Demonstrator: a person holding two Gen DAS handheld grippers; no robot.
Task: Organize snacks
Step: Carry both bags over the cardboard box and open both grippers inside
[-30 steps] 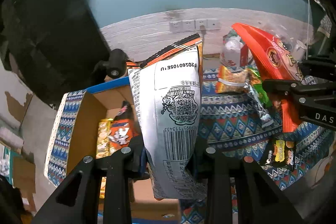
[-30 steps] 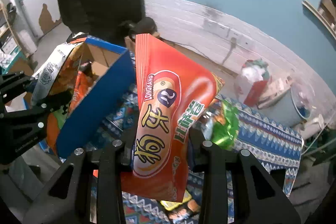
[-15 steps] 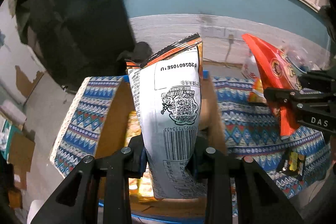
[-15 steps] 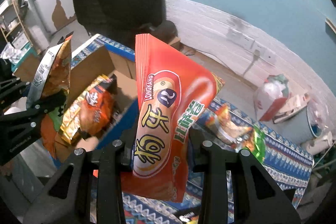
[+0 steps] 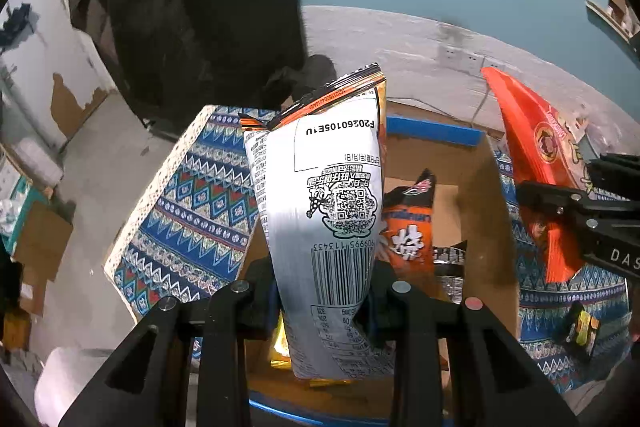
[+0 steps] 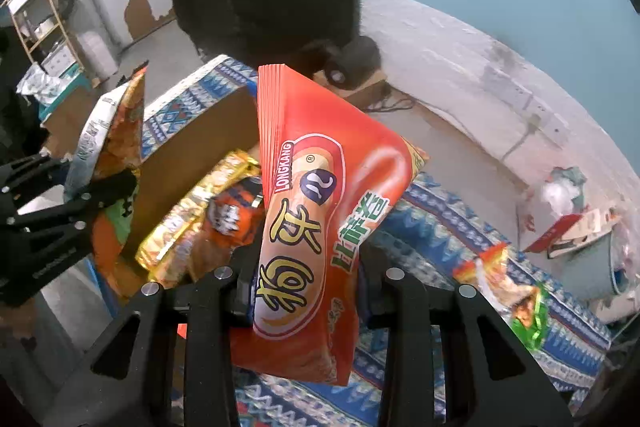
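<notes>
My left gripper (image 5: 320, 291) is shut on a silver snack bag (image 5: 324, 203), barcode side facing me, held upright over the open cardboard box (image 5: 472, 195). The box holds an orange snack bag (image 5: 410, 227) and a gold one (image 6: 192, 223). My right gripper (image 6: 304, 287) is shut on a red snack bag (image 6: 320, 227), held upright beside the box's right side. The red bag also shows at the right of the left wrist view (image 5: 536, 163). The left gripper and the silver bag show at the left of the right wrist view (image 6: 100, 155).
The box has a patterned blue flap (image 5: 188, 211) opened to the left. A patterned cloth (image 6: 440, 235) covers the table, with loose snack packs (image 6: 516, 299) on it. A dark-clothed person (image 5: 200, 7) stands behind the box. A bucket (image 6: 616, 267) sits far right.
Both grippers have moved left with their bags. The silver bag went from beside the box to over its opening, and the red bag came up to the box's right side.
</notes>
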